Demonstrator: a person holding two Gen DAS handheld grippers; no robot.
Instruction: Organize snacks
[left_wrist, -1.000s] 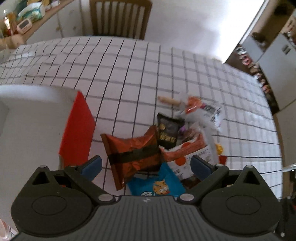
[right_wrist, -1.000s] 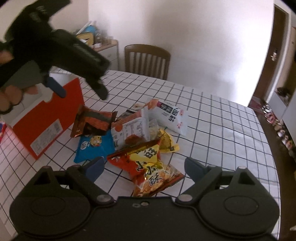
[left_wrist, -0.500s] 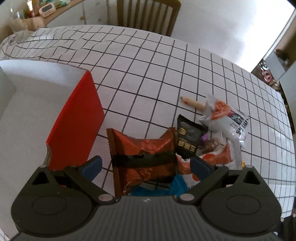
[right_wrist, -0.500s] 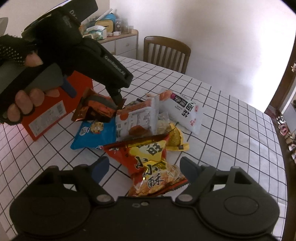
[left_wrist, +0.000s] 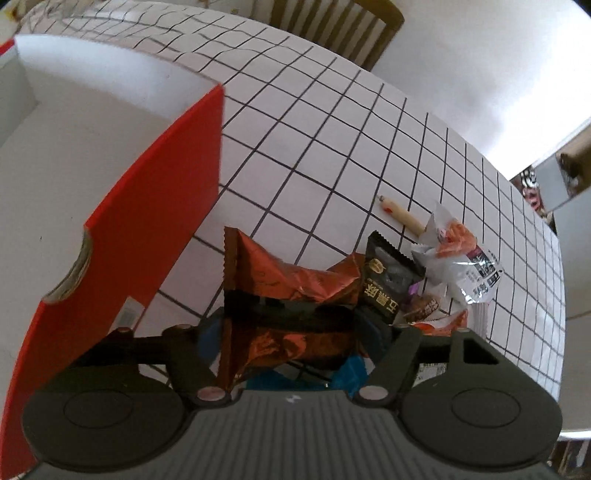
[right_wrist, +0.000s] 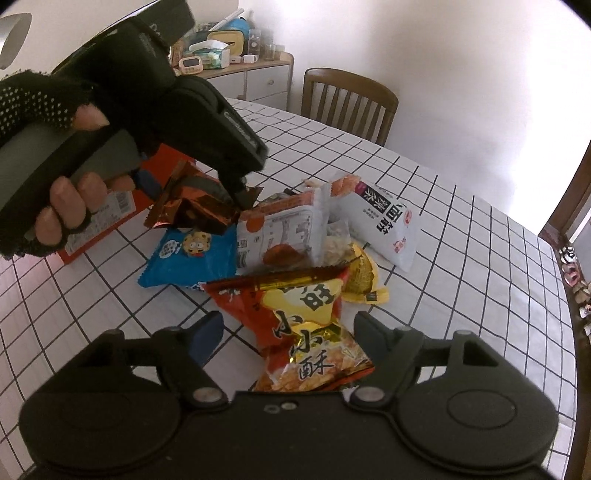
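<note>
A: Where's the red box (left_wrist: 147, 206)?
B: On the worktop (left_wrist: 332, 140), just left of the pile.
A: And the copper foil bag (left_wrist: 291, 295)?
B: Pinched across its middle by the left gripper (left_wrist: 288, 332). It looks light, crinkly and slippery. The right gripper (right_wrist: 288, 332) hangs wide, empty.

Left hand-held gripper (left_wrist: 290, 332) has dropped from above the pile onto the copper-brown foil snack bag (left_wrist: 291, 295); its fingers, wide apart a second ago, now pinch the bag, which is crumpled and lifted off the blue cookie packet (right_wrist: 192, 254). Right hand-held gripper (right_wrist: 288, 332) edged closer to the red-yellow chip bag (right_wrist: 303, 325).
</note>
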